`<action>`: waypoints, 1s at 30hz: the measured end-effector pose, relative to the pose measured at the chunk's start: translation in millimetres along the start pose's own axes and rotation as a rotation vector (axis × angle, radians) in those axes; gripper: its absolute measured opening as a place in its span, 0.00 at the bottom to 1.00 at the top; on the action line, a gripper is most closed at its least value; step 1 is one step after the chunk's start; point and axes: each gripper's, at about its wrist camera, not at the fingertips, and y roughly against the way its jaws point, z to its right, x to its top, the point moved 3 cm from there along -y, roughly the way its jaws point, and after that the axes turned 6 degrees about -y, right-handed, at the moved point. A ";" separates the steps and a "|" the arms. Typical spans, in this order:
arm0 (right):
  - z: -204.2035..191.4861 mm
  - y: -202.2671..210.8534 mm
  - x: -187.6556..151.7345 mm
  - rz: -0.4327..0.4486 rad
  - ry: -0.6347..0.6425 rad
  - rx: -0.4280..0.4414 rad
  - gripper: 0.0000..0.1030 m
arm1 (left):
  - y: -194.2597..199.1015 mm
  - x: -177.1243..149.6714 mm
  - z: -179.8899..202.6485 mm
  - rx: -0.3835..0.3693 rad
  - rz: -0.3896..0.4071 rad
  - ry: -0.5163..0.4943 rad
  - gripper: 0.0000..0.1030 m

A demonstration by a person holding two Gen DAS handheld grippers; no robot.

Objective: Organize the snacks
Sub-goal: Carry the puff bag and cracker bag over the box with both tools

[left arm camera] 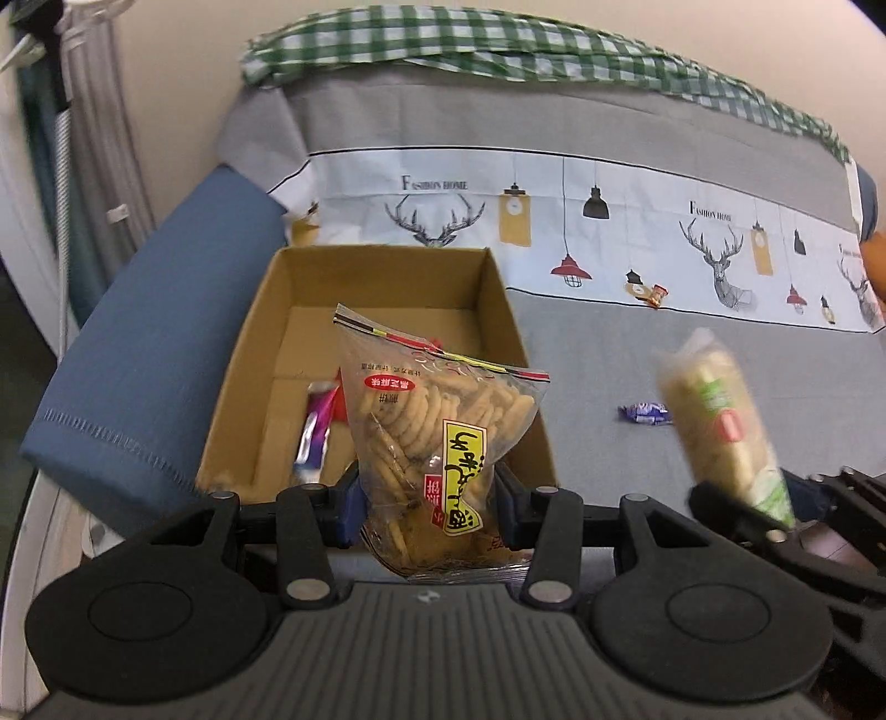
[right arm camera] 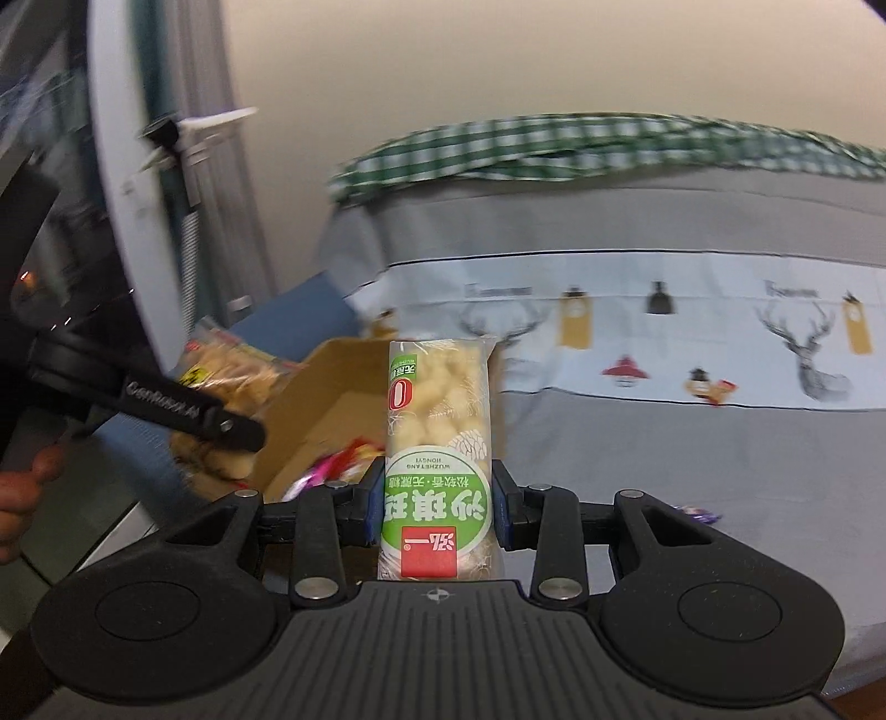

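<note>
My left gripper [left arm camera: 429,493] is shut on a clear bag of biscuits [left arm camera: 437,437] with a yellow label, held upright over the near edge of an open cardboard box [left arm camera: 382,288]. A purple snack wrapper [left arm camera: 315,432] lies inside the box. My right gripper [right arm camera: 437,501] is shut on a long green-and-white pastry pack [right arm camera: 437,443], held upright just right of the box [right arm camera: 310,410]. In the left wrist view that pack [left arm camera: 720,421] shows blurred at the right. In the right wrist view the left gripper [right arm camera: 183,410] and its biscuit bag [right arm camera: 232,376] appear at the left.
A grey bedsheet [left arm camera: 581,354] with a white deer-and-lamp band covers the bed. On it lie a small purple candy [left arm camera: 645,412] and a small red-orange snack [left arm camera: 653,293]. A blue pillow [left arm camera: 149,354] sits left of the box; a green checked cloth [left arm camera: 498,50] lines the far edge.
</note>
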 end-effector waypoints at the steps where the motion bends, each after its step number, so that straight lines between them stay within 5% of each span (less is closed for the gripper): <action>1: -10.1 2.4 -3.2 -0.007 0.019 0.010 0.37 | 5.7 -6.8 -2.7 -0.005 0.004 0.007 0.49; 13: -71.9 24.2 -3.1 0.009 0.180 0.085 0.37 | 43.0 -33.3 -12.9 0.001 0.072 0.049 0.49; 30: -72.7 15.5 -13.1 -0.055 0.167 0.065 0.37 | 20.6 -41.7 -24.9 0.004 0.027 0.071 0.49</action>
